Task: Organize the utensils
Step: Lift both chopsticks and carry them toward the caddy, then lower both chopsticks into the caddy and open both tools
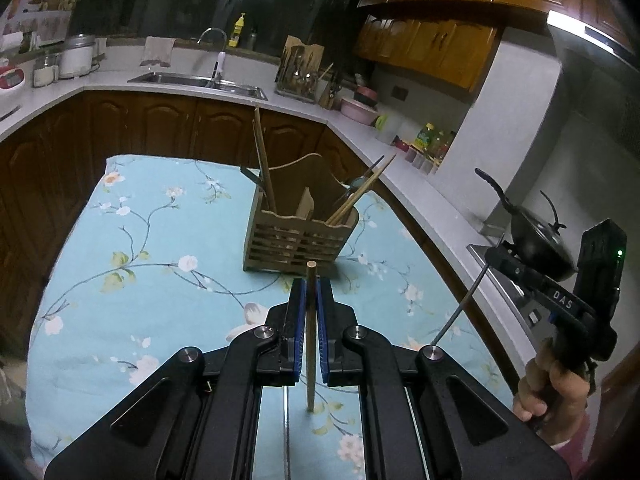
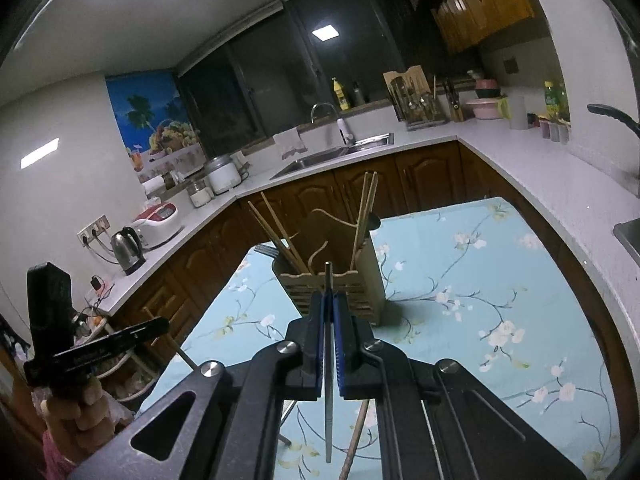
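1. Floral tablecloth (image 1: 132,248) is carrying the wooden utensil caddy (image 1: 298,236), well ahead.
2. Left gripper (image 1: 311,292) is clamping a wooden chopstick (image 1: 310,336); aim for chopstick compartment.
3. Right gripper (image 2: 329,304) is pinching a thin metal utensil (image 2: 328,400), possibly a chopstick; lower upright.

The right gripper (image 2: 329,320) is clamping a thin metal utensil handle (image 2: 328,380) between its blue pads, the handle's tip poking out toward the wooden holder (image 2: 340,280). The holder is standing on the flowered blue cloth (image 2: 480,280) just beyond the gripper, with wooden chopsticks (image 2: 276,228) leaning out of its left compartment and more chopsticks (image 2: 366,208) standing in its right one. Left of the holder, at the picture's lower edge, a hand (image 2: 80,404) is holding the other gripper (image 2: 96,348). Below the holder, a wooden stick (image 2: 354,440) is lying on the cloth.
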The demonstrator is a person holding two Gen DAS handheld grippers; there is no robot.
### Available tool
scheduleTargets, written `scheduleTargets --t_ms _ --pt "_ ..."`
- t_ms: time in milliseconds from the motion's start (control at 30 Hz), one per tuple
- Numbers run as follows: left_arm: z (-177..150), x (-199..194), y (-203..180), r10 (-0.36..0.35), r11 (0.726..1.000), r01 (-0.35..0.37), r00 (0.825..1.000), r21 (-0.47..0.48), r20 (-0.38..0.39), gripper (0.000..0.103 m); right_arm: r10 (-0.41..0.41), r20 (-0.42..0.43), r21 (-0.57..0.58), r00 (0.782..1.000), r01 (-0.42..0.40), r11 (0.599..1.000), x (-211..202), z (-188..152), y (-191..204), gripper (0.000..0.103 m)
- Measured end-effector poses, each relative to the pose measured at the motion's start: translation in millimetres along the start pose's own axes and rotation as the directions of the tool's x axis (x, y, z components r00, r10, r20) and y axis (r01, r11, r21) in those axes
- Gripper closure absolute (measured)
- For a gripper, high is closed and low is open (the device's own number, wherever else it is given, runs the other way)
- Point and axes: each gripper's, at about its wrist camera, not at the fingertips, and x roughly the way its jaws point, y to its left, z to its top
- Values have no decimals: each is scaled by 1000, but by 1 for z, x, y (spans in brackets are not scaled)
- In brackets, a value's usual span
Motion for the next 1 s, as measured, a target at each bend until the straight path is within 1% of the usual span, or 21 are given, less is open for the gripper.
scheduleTargets --t_ms 267,400,567,700,800,900,967,1000 --pt "7 -2 4 -4 1000 5 1000 -22 24 98 -2 13 -2 1000 2 1000 5 5 -1 98" --pt "16 -2 6 -6 999 7 999 -36 49 98 -4 18 0 1000 4 1000 8 6 -1 98" --pt "34 1 7 -15 999 19 997 -51 79 98 -7 39 -6 999 8 1000 19 19 0 98" --pt "58 4 5 -13 999 18 993 -45 118 98 -9 76 3 997 9 1000 30 39 -3 98" --pt "79 3 3 -3 999 9 987 -37 161 98 -12 127 8 992 11 1000 40 60 -3 98" --pt "106 2 1 14 1000 -9 975 -24 221 98 -9 175 11 985 8 1000 48 80 -4 98" --pt "123 4 2 23 1000 -18 969 -26 245 98 -14 209 11 978 12 1000 54 94 -5 98" --pt "132 4 3 25 999 -18 963 -30 267 98 -16 226 14 974 14 1000 57 101 -5 98"
